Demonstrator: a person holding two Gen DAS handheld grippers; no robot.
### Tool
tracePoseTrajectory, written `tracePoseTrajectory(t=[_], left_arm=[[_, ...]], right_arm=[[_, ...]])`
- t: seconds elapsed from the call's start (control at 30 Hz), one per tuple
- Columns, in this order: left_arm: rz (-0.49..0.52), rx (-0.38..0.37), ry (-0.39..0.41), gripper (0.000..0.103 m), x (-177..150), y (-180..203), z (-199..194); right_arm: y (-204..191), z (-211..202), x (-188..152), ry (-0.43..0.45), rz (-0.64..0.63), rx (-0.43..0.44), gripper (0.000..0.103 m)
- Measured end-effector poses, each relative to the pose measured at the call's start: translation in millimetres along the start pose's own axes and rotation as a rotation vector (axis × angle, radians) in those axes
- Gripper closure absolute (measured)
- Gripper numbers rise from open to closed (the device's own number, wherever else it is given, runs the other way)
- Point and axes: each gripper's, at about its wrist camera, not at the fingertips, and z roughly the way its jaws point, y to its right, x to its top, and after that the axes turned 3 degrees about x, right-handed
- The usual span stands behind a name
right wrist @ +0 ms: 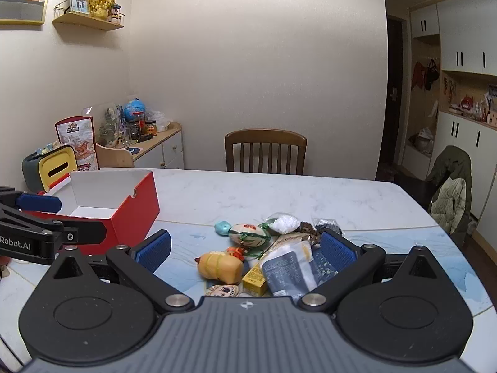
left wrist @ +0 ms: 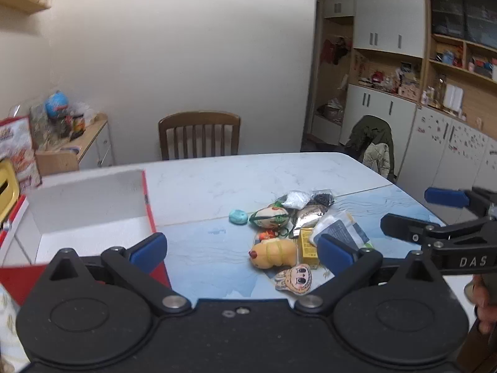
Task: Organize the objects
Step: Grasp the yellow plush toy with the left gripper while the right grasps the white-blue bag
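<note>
Both my grippers, left (left wrist: 242, 250) and right (right wrist: 245, 250), hang spread wide and empty over the pile (right wrist: 264, 248), which lies just right of the red box (right wrist: 130, 214). The yellow plush toy (right wrist: 220, 267) looks soft and light, so I'd pinch it across its plump middle; the crinkly packets beside it look slippery.

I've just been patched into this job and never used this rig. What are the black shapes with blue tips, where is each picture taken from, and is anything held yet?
Each picture comes from a camera mounted on a hand-held claw, looking forward along its two fingers. The black arms with blue pads at the bottom are that claw's own fingers. One view is from the left claw, the other from the right claw; each also shows the other claw at its edge. A person holds them; there is no robot arm.

Both claws stand wide open and hold nothing.

On the pale table lies a pile of small things: a yellow plush toy, a small teal toy, a yellow carton and several packets. To the left stands an open red box with a white inside.
</note>
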Motion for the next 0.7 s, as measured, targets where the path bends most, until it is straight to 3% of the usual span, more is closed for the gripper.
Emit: tracePoseTrajectory(t=[0.43,0.7], left_arm=[[0.041,0.0,-0.014,0.0,18.4,-10.2,27.7],[0.058,-0.065,-0.045,0.001,18.1,-10.9,58.9]], right_arm=[[36.9,11.3,4.0,-0.016,0.013,-0.045,0.0],[40.8,24.3,-2.9,-0.058,0.013,-0.05,0.0]])
